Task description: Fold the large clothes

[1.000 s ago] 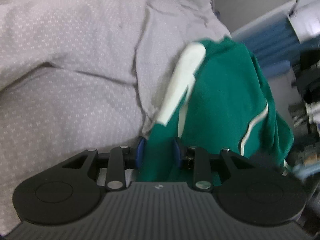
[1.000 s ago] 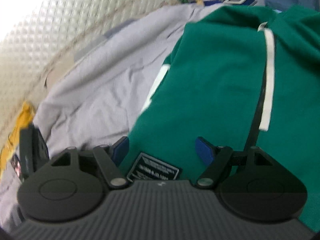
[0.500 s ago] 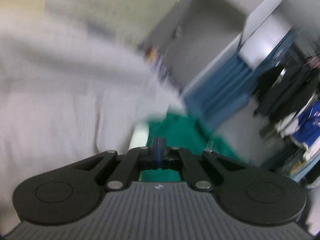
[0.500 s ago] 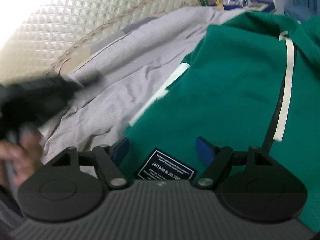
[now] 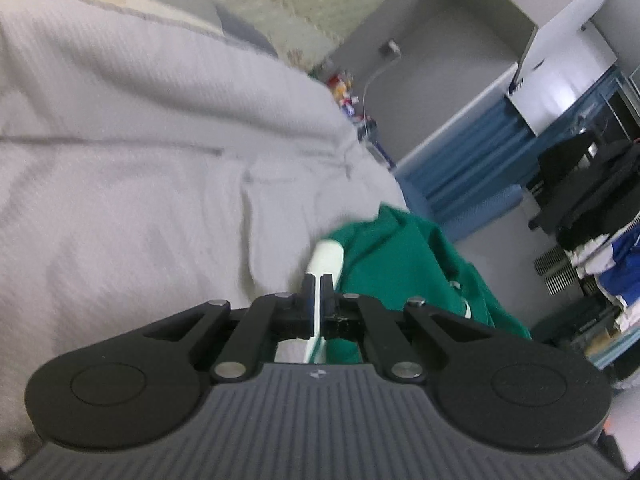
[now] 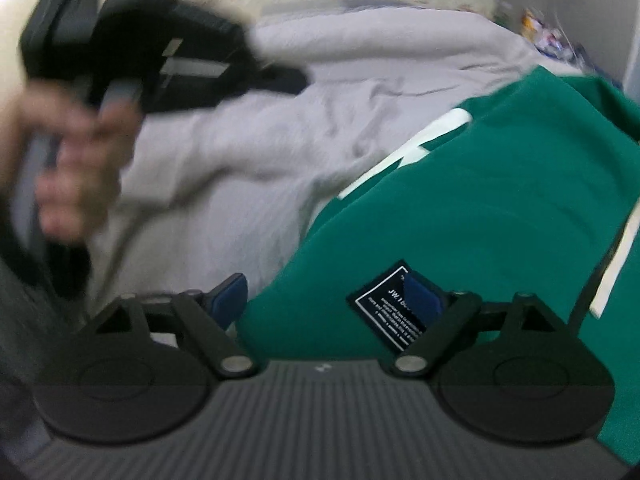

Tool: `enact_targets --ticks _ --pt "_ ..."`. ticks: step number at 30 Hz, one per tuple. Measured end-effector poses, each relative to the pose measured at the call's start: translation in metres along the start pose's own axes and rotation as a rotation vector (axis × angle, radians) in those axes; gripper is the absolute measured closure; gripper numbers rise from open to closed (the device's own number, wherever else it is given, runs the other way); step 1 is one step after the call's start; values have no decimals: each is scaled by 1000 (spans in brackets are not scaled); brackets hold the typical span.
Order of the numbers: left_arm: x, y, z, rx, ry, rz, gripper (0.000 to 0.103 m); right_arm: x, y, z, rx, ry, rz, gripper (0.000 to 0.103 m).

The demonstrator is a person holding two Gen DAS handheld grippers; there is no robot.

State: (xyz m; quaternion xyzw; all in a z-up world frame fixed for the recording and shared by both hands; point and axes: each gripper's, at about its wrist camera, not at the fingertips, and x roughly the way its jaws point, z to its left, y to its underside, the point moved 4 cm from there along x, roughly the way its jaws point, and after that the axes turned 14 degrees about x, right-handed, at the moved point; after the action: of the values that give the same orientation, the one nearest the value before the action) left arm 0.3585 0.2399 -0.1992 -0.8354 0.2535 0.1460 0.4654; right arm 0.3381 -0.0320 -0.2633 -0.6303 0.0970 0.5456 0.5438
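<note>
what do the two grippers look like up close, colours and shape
Both match: a dark grey ribbed body with a small round logo, two round black side discs, and black linkage arms with silver pivot pins. The left gripper ends in narrow black fingers; the right gripper has blue pads. In the right view the left gripper looks black with a pale marking, gripped by a bare hand; no sleeve shows.

A bedroom in a home. A bed with a grey cover [image 5: 160, 160] stands against a quilted headboard [image 5: 304, 4], and beyond it hang blue curtains [image 5: 472, 152] and a rack of clothes [image 5: 600, 216]. Small clutter [image 5: 352, 100] sits beside the bed.
</note>
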Motion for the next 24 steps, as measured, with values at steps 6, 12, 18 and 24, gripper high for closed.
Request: enact_targets --ticks 6,12,18,24 --pt "24 17 1 -46 79 71 98 1 5 -3 -66 116 -26 63" --pt "41 36 -13 -43 124 138 59 -58 -21 -51 179 137 -193 86" --pt "53 51 -26 50 38 189 48 -111 -32 -122 385 261 -358 86" --pt "71 76 -25 97 -88 311 47 -120 -34 -166 525 297 -391 87"
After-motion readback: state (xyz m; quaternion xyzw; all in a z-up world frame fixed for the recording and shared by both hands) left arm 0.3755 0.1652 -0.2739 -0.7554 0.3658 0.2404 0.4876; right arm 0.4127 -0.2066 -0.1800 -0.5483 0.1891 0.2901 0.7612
